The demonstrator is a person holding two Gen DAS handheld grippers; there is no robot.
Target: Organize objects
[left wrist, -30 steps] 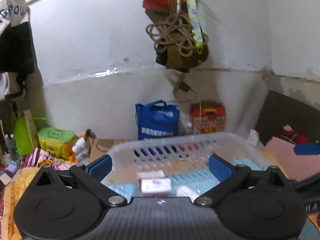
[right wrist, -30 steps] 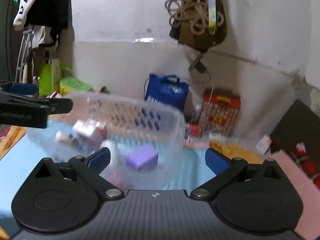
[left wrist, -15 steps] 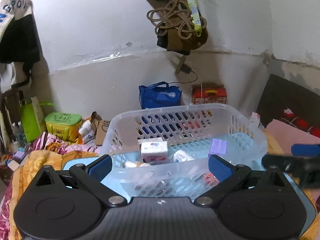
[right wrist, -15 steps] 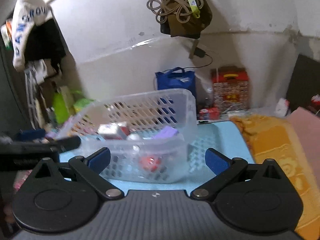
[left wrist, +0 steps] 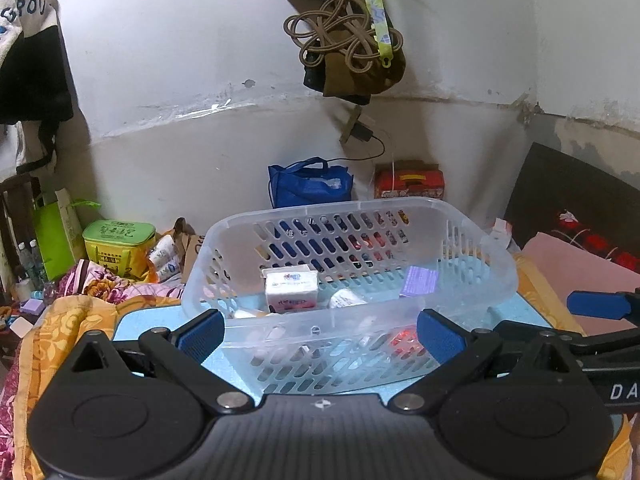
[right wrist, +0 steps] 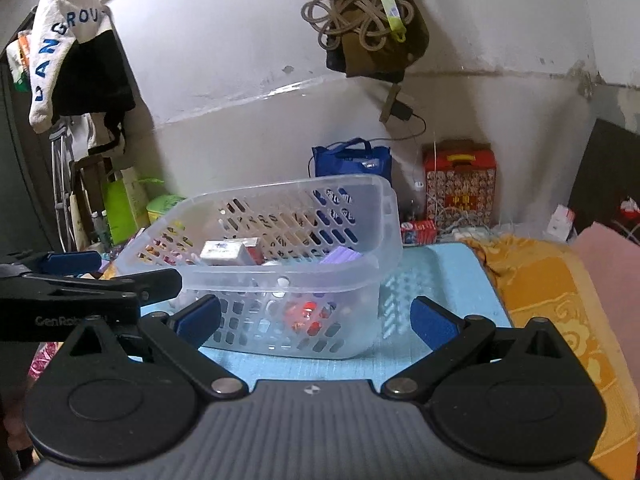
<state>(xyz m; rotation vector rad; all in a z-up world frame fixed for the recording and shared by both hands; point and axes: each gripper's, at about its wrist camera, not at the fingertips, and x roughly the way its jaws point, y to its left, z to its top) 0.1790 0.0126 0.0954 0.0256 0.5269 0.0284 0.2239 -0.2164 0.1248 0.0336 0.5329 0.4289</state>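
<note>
Clear slotted basket [left wrist: 352, 216] upright on blue mat [right wrist: 440, 276], white box [left wrist: 291, 289] inside

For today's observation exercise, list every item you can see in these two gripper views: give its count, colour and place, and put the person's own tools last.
Basket: one, clear plastic, on the blue mat.
White box: one, white, inside the basket.
Purple block: one, purple, inside the basket, right side.
Red item: one, red, low in the basket; too blurred to name.
Blue mat: one, light blue, under the basket.
Blue bag: one, blue, by the wall.
Red box: one, red, right of the blue bag.
Green tin: one, green and yellow, far left.
Rope bundle: one, tan, hanging on the wall.
Left gripper: one, black with blue pads, open, before the basket.
Right gripper: one, same colours, open.
</note>
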